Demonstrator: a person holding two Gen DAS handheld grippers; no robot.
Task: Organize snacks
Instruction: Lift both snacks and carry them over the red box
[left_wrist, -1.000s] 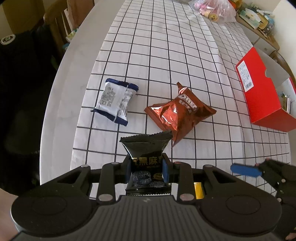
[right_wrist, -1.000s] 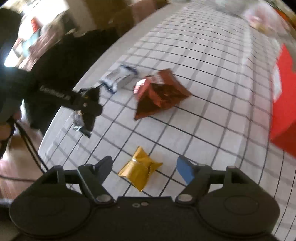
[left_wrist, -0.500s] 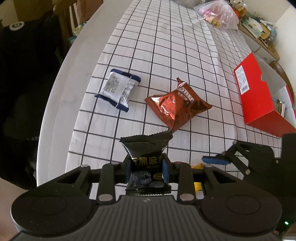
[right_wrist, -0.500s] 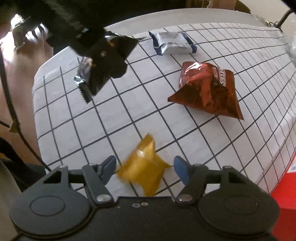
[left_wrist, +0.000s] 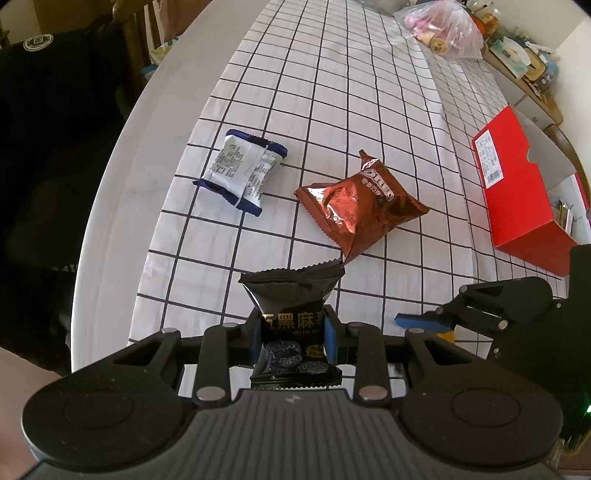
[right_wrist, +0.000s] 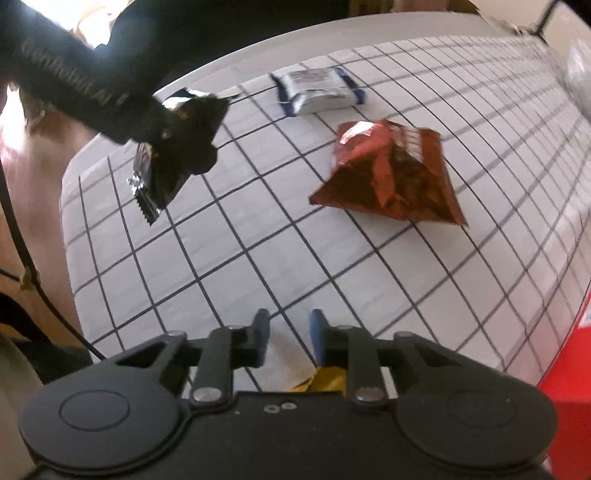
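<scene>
Left gripper (left_wrist: 292, 339): clamped on the black snack packet (left_wrist: 293, 317), blue pads pressed to both its sides, low centre of the left wrist view; the packet's serrated top edge sticks up above the pads.
Right gripper (right_wrist: 286, 338): jaws drawn in to a narrow gap, at the bottom centre of its own view; a gold wrapper (right_wrist: 325, 380) shows just below the right pad, and whether the pads pinch it cannot be told.
Brown snack bag (left_wrist: 360, 205): flat on the checked tablecloth (left_wrist: 332, 92), centre of frame.
White and blue packet (left_wrist: 240, 171): left of the brown bag, apart from it.
Red box (left_wrist: 517, 192): right edge, open, well apart from both packets.
Clear plastic bag (left_wrist: 443, 27): top right, far end of the cloth.
</scene>
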